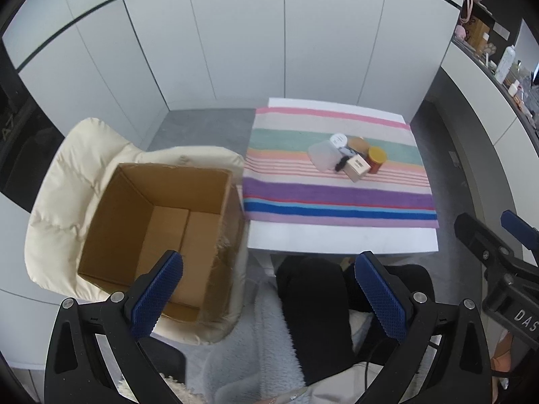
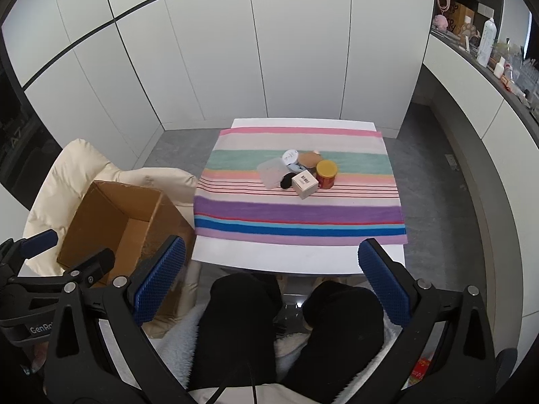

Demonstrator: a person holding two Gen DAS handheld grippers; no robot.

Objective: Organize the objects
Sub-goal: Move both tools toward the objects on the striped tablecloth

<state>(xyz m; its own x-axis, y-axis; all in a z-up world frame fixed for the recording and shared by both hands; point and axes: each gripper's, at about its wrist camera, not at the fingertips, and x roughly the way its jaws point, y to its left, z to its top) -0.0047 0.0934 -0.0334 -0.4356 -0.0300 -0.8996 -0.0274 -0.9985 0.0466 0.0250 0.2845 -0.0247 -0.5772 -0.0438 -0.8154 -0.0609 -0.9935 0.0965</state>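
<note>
A cluster of small objects lies mid-cloth on the striped towel point(image 2: 299, 208): a red jar with a yellow lid point(image 2: 326, 174), a small white carton point(image 2: 305, 186), a clear plastic container point(image 2: 272, 172), a round white lid point(image 2: 290, 157), a tan disc point(image 2: 309, 159) and a black item point(image 2: 286, 180). An open, empty cardboard box point(image 1: 158, 235) rests on a cream padded chair point(image 1: 67, 181) left of the table. My left gripper point(image 1: 269, 299) is open above the box's near edge and a person's lap. My right gripper point(image 2: 273, 281) is open, well short of the objects.
The white table point(image 2: 296, 257) stands against pale wall panels. A person's black-clad legs point(image 2: 235, 320) lie under both grippers. A counter with bottles point(image 2: 486, 43) and clutter runs along the right wall. Grey floor surrounds the table.
</note>
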